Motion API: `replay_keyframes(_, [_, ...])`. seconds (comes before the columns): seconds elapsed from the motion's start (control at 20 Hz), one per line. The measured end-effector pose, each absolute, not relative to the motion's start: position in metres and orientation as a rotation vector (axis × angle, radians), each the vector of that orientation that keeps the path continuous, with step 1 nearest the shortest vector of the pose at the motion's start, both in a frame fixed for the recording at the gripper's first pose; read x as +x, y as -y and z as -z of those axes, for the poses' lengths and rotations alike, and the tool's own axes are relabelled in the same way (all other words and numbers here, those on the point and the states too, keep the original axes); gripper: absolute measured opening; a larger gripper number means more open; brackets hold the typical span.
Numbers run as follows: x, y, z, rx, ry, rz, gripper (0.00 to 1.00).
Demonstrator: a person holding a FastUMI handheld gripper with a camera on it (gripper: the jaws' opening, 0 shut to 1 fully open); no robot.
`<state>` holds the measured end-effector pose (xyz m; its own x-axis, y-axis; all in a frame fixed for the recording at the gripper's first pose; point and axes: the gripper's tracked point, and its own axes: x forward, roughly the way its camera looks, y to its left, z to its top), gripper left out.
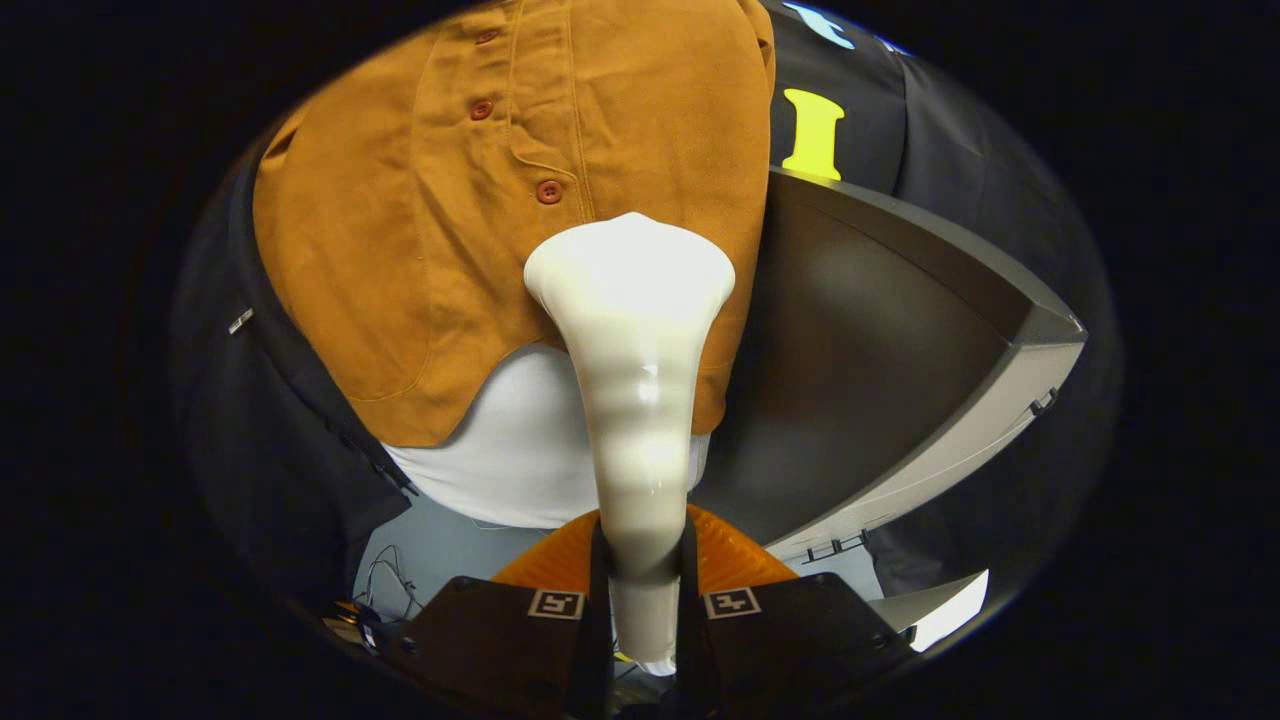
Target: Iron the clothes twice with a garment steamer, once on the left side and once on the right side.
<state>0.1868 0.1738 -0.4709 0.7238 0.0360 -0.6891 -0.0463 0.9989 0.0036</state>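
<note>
A white garment steamer [636,370] rises from between my fingers, its handle pinched on both sides by my gripper [643,560], which is shut on it. Its flared head lies against the lower front of a brown buttoned shirt [450,230], to the right of the button row and near the hem. The shirt hangs over a white underlayer [520,450] that shows below the hem. Part of the shirt's lower right front is hidden behind the steamer head.
A grey angled panel [900,370] with a pale rim stands right of the shirt. Black cloth wall [270,430] surrounds the garment on both sides. Loose cables [385,585] lie on the pale floor below, left of my fingers.
</note>
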Motion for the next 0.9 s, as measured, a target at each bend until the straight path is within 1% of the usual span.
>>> replay_keyframes(0.15, [0.168,-0.182,0.445,-0.019,-0.693,-0.078,0.29])
replay_keyframes(0.4, [0.152,-0.206,0.364,-0.045,-0.530,-0.152,0.28])
replay_keyframes(0.65, [0.150,-0.246,0.279,-0.078,-0.389,-0.238,0.28])
replay_keyframes(0.9, [0.166,-0.293,0.214,-0.115,-0.283,-0.265,0.28])
